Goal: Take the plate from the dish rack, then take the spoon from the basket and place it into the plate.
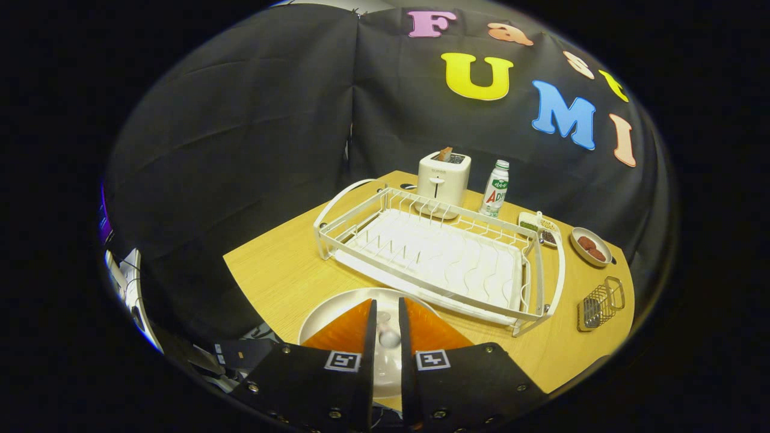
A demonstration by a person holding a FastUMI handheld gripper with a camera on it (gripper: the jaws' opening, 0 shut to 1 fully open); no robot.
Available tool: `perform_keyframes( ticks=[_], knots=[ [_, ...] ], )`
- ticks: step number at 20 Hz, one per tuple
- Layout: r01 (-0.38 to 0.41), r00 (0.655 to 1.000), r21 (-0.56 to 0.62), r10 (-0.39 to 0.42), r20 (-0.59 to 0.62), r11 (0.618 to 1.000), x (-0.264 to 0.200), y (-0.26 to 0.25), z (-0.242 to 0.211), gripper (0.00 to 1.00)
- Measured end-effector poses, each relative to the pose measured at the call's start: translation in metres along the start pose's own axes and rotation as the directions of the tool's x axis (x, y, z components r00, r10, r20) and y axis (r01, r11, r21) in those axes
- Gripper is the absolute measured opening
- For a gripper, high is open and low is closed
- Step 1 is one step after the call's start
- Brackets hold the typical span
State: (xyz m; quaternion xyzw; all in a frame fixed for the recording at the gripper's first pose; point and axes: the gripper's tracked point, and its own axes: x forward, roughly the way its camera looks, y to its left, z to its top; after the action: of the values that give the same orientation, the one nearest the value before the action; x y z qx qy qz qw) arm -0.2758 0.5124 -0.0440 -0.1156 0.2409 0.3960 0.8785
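1. While the gripper (385, 325) hangs low over the white plate (337, 313), its two orange fingers (352, 328) stand narrow, with only a slim gap between them, and in that gap lies the spoon (388, 337), its pale bowl and handle running along the gap over the plate's surface.
2. Whether both fingers press on the spoon or merely flank it, I cannot tell; the gap looks about as wide as the spoon itself.
3. By my reading, the last step is in hand: the plate sits on the wooden table (277, 270) just in front of the dish rack (433, 252), whose slots stand empty, and the small wire basket (600, 304) off to the right looks empty too.
4. So the plate seems already taken from the rack and the spoon already brought from the basket; what remains is letting the spoon rest in the plate.
5. The next move probably calls for spreading the fingers a little so the spoon settles flat, then lifting straight up and back without dragging the handle or nudging the plate toward the table's near edge.
6. As for writing: the white toaster (443, 180) behind the rack carries a small mark on its front that is too tiny to read.
7. The bottle (495, 189) beside it wears a green-and-white label with large red letters, seemingly starting with "AD"; the rest cannot be made out.
8. Square black-and-white marker tags sit on the gripper body behind each finger; they bear patterns, not words.
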Motion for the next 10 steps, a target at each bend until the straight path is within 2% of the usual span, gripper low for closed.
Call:
perform_keyframes(
  ticks=[10],
  knots=[
    [0.033, 0.997, 0.021, -0.034, 0.063, 0.999, 0.003, -0.018, 0.04, 0.19]
  ],
)
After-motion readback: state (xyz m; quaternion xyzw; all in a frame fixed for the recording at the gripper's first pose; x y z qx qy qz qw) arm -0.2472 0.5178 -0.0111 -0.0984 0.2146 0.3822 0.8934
